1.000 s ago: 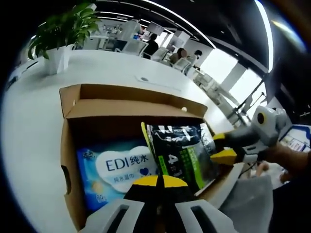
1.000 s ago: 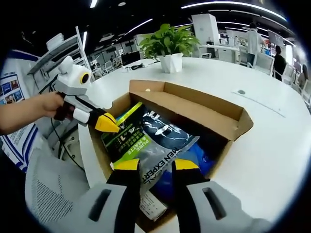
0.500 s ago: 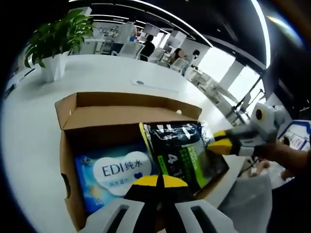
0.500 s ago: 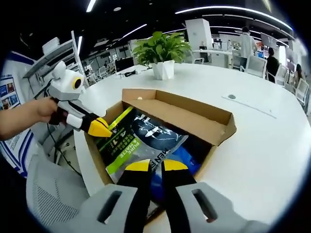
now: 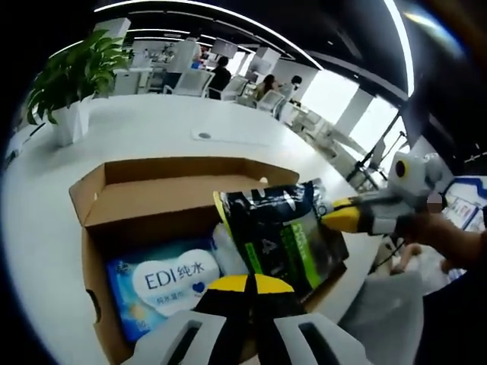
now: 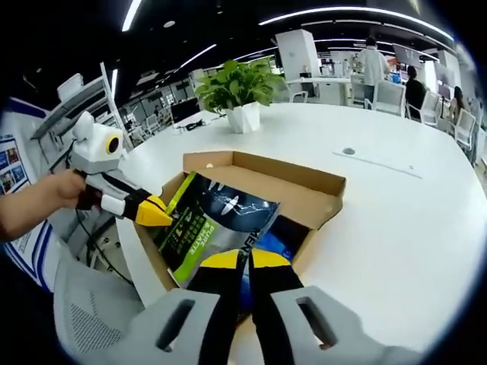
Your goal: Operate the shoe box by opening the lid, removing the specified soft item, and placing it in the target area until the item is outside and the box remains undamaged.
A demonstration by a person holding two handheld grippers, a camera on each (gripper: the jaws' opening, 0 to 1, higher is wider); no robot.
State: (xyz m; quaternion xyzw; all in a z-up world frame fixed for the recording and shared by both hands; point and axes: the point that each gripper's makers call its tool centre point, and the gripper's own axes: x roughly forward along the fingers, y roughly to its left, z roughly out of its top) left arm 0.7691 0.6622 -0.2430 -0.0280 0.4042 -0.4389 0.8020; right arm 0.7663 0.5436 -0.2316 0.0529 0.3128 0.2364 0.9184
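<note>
An open cardboard shoe box (image 5: 152, 194) (image 6: 304, 194) sits on a white table. A black and green soft pouch (image 5: 278, 236) (image 6: 217, 220) stands tilted up out of it. Beside the pouch, a blue EDI wipes pack (image 5: 163, 281) (image 6: 285, 232) lies flat in the box. My right gripper (image 6: 243, 260) (image 5: 338, 220) is shut on the pouch's lower edge. My left gripper (image 5: 247, 284) (image 6: 156, 214) is shut, its yellow tips pinching the pouch's green side edge.
A potted plant (image 5: 65, 84) (image 6: 240, 91) stands on the white table (image 6: 396, 213) beyond the box. A grey mesh chair (image 6: 84, 319) is at the table's near edge. A person's hand (image 6: 46, 201) holds the left gripper. People sit at desks far behind.
My right jaws have gone from open to shut on the pouch. The pouch has come up out of the box, and both views have drawn back from it.
</note>
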